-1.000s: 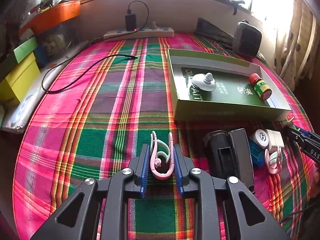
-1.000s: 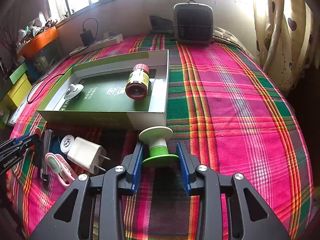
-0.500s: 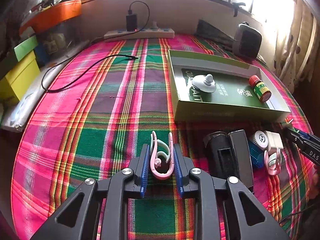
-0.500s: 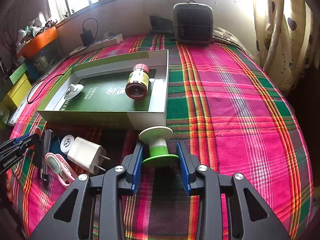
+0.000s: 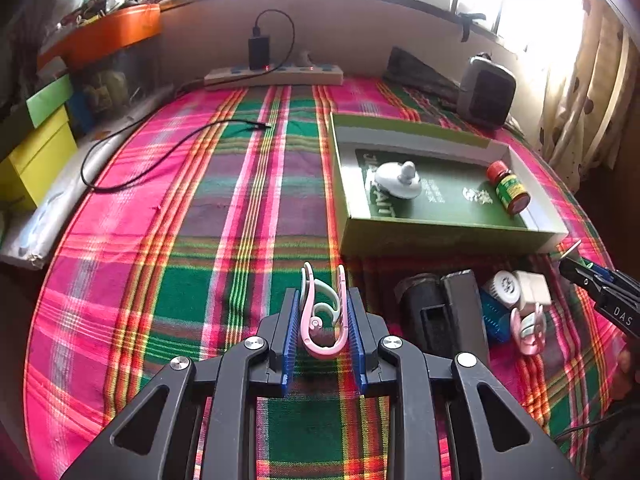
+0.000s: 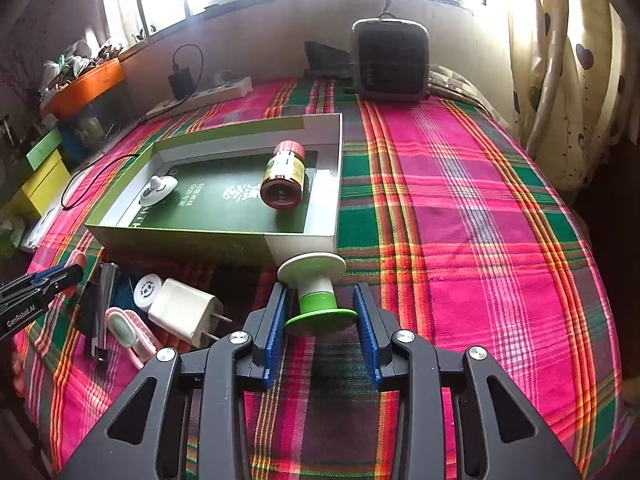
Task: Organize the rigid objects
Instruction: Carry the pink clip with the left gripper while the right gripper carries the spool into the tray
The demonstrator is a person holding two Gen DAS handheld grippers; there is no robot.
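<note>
Gripping a pink clip [image 5: 322, 318] between its blue pads, the left claw [image 5: 323, 322] holds it above the plaid cloth [image 5: 192, 240] of the worktop. The right claw [image 6: 320, 320] is clamped on a green-and-white spool [image 6: 316, 290] just in front of the green box [image 6: 180, 236], where a red-capped bottle [image 6: 283, 178] lies on its side beside a white knob [image 6: 158, 190]. A white charger plug [image 6: 184, 312] sits nearby.

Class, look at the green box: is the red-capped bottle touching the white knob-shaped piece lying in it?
Apart. The right wrist view shows the red-capped bottle and the white knob-shaped piece at opposite ends of the green box, with bare dark floor between them.
</note>
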